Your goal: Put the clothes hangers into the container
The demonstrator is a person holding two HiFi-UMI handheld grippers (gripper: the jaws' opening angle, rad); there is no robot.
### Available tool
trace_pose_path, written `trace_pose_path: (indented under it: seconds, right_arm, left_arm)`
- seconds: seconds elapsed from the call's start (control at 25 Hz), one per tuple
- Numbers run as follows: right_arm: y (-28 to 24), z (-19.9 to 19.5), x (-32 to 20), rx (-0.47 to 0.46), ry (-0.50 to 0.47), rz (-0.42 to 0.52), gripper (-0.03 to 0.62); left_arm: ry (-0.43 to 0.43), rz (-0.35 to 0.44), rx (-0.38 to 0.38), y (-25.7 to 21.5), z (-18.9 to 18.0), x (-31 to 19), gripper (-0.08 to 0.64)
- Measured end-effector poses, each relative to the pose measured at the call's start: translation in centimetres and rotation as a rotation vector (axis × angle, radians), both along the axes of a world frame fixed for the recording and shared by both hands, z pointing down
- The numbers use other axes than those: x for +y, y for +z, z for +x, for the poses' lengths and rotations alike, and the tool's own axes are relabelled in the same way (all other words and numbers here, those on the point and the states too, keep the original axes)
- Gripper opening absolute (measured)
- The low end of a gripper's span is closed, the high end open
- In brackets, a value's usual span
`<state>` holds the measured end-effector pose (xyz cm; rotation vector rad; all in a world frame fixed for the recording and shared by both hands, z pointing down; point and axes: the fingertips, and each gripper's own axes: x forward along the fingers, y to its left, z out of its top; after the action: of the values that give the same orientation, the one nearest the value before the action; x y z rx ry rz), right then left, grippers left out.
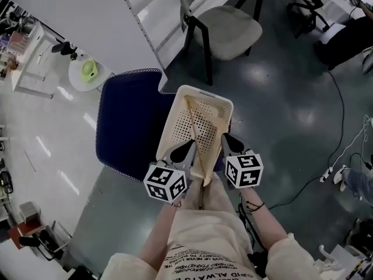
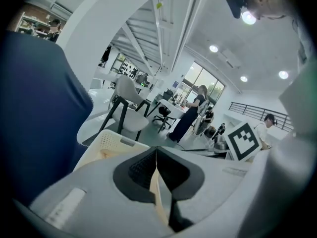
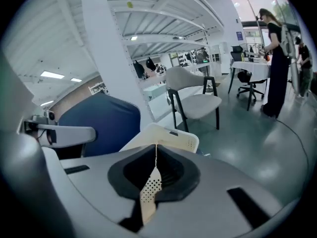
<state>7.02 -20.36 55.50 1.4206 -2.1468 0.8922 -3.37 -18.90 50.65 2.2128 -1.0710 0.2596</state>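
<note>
Our left hand-held gripper pinches the hanger in the basket; the right hand-held gripper pinches its wall. Next we should let the hanger go.

floor: dark grey, glossy | beige chair: 12 o'clock | blue chair: 9 o'clock | cables: 3 o'clock | ceiling lights: on | windows: bright

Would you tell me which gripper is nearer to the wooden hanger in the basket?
Left. The left gripper is close beside the hanger at the basket's near edge; the right gripper is by the basket's near right corner, with a clear gap to the hanger.
</note>
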Motion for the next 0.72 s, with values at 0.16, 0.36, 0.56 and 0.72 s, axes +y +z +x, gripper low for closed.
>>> trace_pose_path:
  seconds: [0.16,0.36,0.56,0.72]
  right_arm:
    - [-3.9,-0.8,-0.5,-0.047,-0.065,0.054,0.005]
    - [-7.6,-1.5,-0.6,-0.063,-0.116,0.127,0.003]
    - [-11.9,-1.7,-1.3,-0.121,-0.109,0.210,0.003]
    - [-15.4,-1.6,-2.0,-0.165,-0.093,0.284,0.003]
  left_arm:
    - [0.024,0.065,0.003,-3.2,0.1,-0.7,0.023]
    - [0.048,0.136,0.001,-6.5,-0.1,-0.4,0.023]
    - [0.036,0.229,-0.012,-10.1,-1.1,-0.9,0.023]
    - [0.018,0.304,-0.025,-13.0,-2.0,-1.3,0.023]
